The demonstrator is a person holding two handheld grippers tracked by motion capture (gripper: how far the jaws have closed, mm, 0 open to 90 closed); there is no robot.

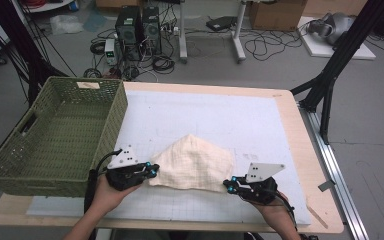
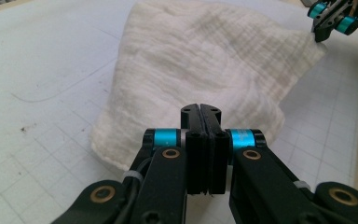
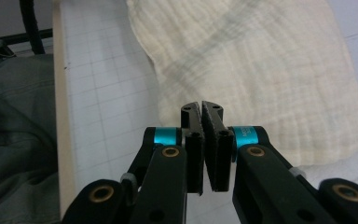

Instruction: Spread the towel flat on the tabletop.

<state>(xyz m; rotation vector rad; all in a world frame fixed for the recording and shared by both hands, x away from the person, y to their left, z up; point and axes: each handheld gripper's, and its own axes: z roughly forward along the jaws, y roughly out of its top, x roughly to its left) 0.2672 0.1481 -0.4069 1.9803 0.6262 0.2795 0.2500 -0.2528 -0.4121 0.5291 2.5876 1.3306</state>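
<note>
A cream gauze cloth [image 1: 195, 162] lies on the white grid mat, bunched into a rough triangle with its peak pointing away from me. My left gripper [image 1: 154, 171] is at the cloth's near left corner. In the left gripper view its jaws [image 2: 200, 108] stand pressed together over the cloth's [image 2: 205, 60] near edge. My right gripper [image 1: 228, 185] is at the near right corner. Seen from the left gripper view, the right gripper [image 2: 318, 35] pinches that corner to a point. In the right gripper view its jaws [image 3: 201, 105] are shut over the cloth's [image 3: 261, 70] edge.
A green woven basket [image 1: 111, 127] stands at the table's left, close to my left hand [image 1: 107, 197]. The white mat [image 1: 220, 115] stretches behind the cloth. The wooden table edge [image 1: 300, 135] runs along the right. Computers and cables lie on the floor beyond.
</note>
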